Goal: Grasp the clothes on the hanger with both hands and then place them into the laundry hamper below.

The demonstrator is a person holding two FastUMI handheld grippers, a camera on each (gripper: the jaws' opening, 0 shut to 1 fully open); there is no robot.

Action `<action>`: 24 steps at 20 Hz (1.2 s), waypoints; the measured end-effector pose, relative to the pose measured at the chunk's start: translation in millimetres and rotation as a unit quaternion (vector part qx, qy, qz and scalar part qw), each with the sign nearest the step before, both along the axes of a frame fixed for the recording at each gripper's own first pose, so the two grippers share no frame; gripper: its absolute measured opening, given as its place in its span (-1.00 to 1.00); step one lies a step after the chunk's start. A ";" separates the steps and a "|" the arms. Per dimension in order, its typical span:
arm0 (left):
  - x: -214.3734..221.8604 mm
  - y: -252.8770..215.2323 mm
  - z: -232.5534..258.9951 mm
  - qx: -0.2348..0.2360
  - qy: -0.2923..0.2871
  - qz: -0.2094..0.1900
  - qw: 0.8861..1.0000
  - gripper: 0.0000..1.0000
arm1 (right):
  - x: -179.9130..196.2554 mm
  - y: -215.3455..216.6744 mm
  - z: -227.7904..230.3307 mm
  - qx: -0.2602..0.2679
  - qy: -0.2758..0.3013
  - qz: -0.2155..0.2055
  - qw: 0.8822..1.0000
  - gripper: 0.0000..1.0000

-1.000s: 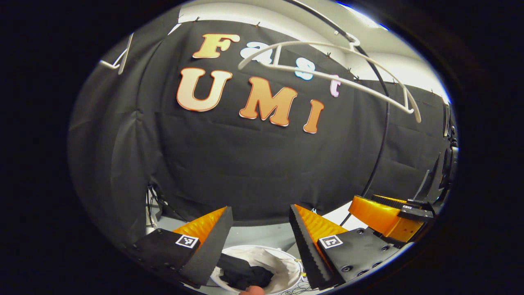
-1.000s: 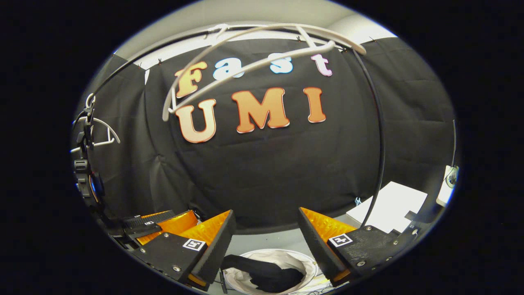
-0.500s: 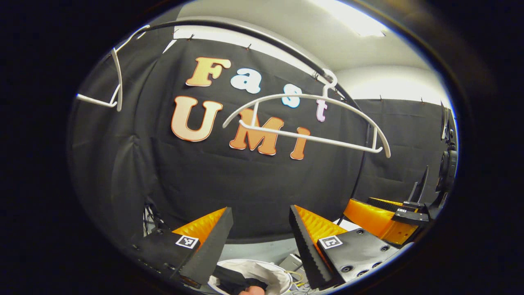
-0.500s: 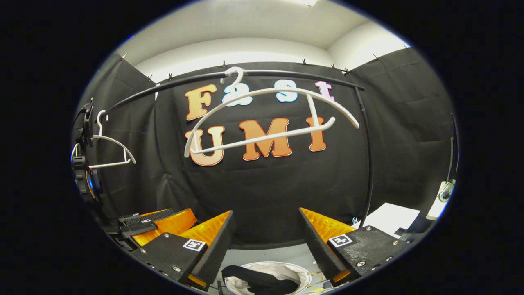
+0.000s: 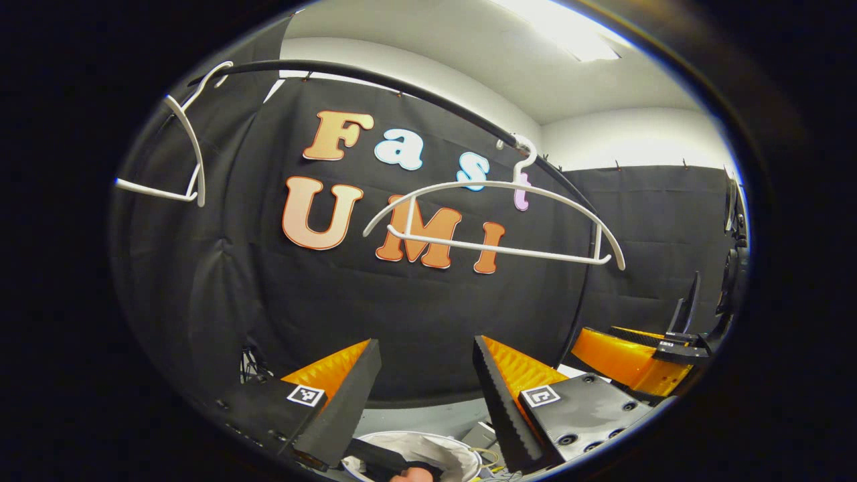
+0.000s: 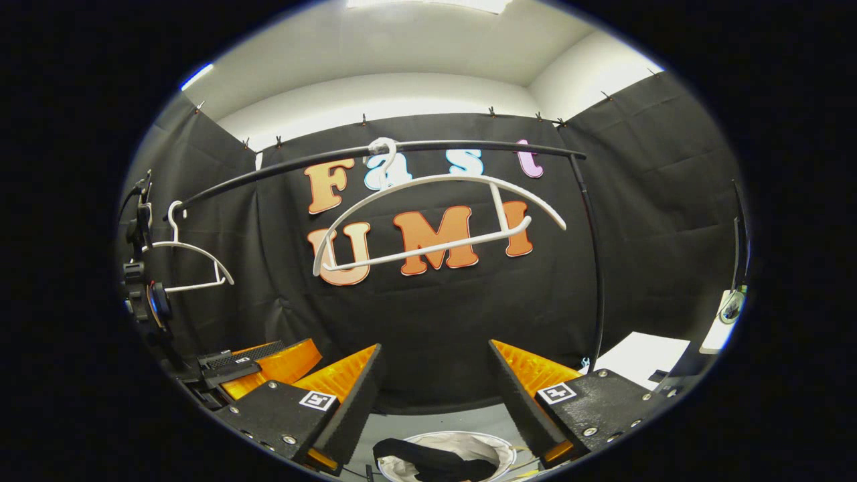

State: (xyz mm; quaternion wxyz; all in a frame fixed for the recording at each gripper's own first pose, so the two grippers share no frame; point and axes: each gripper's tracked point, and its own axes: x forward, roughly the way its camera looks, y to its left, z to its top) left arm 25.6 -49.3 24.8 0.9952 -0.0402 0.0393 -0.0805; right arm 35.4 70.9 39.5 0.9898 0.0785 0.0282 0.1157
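Black garment down in the hamper, hangers bare, both grippers empty and spread.

In the left gripper view, the left gripper (image 5: 425,395) has its fingers apart with nothing between them. Just below and ahead of its tips sits the white laundry hamper (image 5: 462,454), with a strip of the black garment (image 5: 375,458) showing inside. A bare white hanger (image 5: 495,224) hangs on the black rail (image 5: 402,87) well above and ahead.

In the right gripper view, the right gripper (image 6: 435,402) also stands open and empty, and the garment (image 6: 435,463) lies slumped in the hamper (image 6: 499,450) directly under its tips. The left gripper sits off to its left. By my judgement the cloth is soft, light and limp, so any further hold is best taken at a bunched fold.
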 end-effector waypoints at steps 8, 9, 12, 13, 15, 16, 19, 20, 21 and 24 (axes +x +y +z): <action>5.4 -3.7 6.0 -0.012 -0.009 0.000 1.000 0.96 | 7.2 -19.6 11.4 0.002 -0.020 -0.018 1.000 0.87; 7.2 -4.7 6.3 -0.014 -0.011 0.000 1.000 0.96 | 8.1 -20.7 11.8 0.002 -0.022 -0.019 1.000 0.87; 9.2 -10.1 9.3 -0.021 -0.016 -0.006 1.000 0.96 | 10.9 -27.4 10.1 -0.007 -0.023 -0.026 0.999 0.87; 10.6 -11.9 9.3 -0.020 -0.018 -0.007 1.000 0.96 | 10.8 -28.5 8.2 -0.009 -0.022 -0.027 0.999 0.87; 10.7 -12.0 11.9 -0.016 -0.023 -0.007 1.000 0.84 | 10.6 -28.8 7.1 -0.009 -0.019 -0.027 0.999 0.87; 10.3 -12.8 13.7 -0.015 -0.024 -0.007 1.000 0.84 | 11.6 -28.4 7.5 -0.009 -0.019 -0.027 0.999 0.87; 11.6 -13.7 9.2 -0.014 -0.020 -0.010 1.000 0.97 | 11.4 -28.6 8.7 -0.010 -0.022 -0.028 0.999 0.87; 11.6 -13.4 8.0 -0.012 -0.019 -0.011 1.000 0.97 | 11.7 -29.0 8.7 -0.011 -0.022 -0.029 0.999 0.87; 12.7 -13.3 9.2 -0.011 -0.021 -0.010 1.000 0.97 | 13.3 -28.8 8.2 -0.010 -0.022 -0.029 0.999 0.87; 16.5 -11.9 8.6 -0.011 -0.022 -0.009 1.000 0.97 | 16.5 -28.7 6.9 -0.008 -0.021 -0.030 0.999 0.87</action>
